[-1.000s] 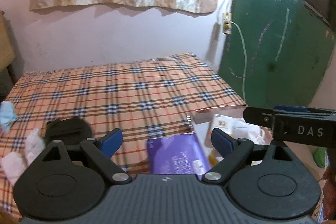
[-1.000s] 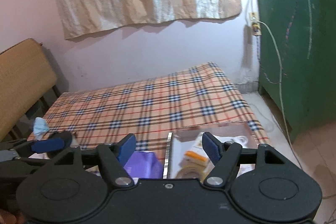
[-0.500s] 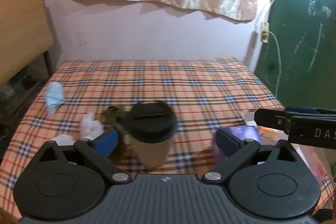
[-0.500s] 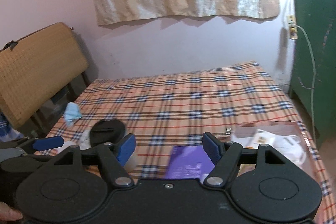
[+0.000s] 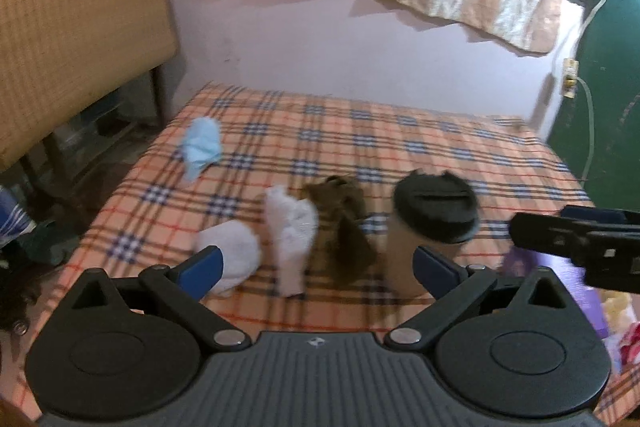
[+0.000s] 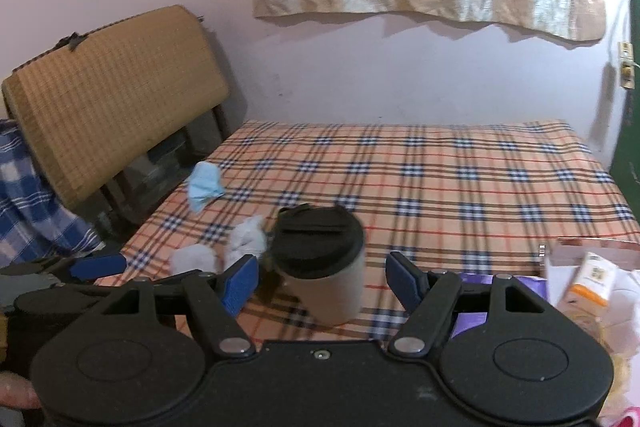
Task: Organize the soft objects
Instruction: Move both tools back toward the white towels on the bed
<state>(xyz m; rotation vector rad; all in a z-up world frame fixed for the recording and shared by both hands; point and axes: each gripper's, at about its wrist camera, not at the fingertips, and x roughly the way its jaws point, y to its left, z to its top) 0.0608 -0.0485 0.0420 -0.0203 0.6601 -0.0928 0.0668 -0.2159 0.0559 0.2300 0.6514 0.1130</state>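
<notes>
Both the left gripper (image 5: 316,265) and right gripper (image 6: 322,281) are spread empty; the limp white sock (image 5: 294,235) (at twelve o'clock) should pinch easily mid-fold.

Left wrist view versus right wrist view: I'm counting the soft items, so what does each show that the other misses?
Only the left wrist view shows the brown cloth laid out in full, between the white cloths and the cup. Only the right wrist view shows the open box of packets at the right. Both share the blue cloth, two white cloths and the lidded cup on the plaid bed.

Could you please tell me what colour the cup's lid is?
Black lid, clearest in the right wrist view.
</notes>
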